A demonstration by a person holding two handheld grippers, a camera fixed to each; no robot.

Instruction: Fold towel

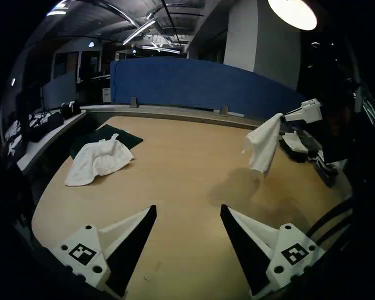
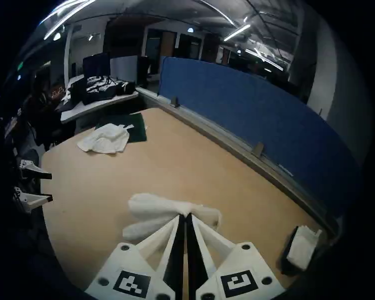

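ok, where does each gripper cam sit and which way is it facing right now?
Left gripper view: on the left gripper, low over the table, facing the blue divider; its own open fingers at bottom, right gripper farther off at right.
Right gripper view: on the right gripper, looking down the table along the divider; its own fingers shut on the white towel.
Shared: that white towel, the crumpled towel on the green cloth, table, divider.

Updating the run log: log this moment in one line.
right tool shut on towel, hanging over table | left tool open, empty | second towel crumpled on table
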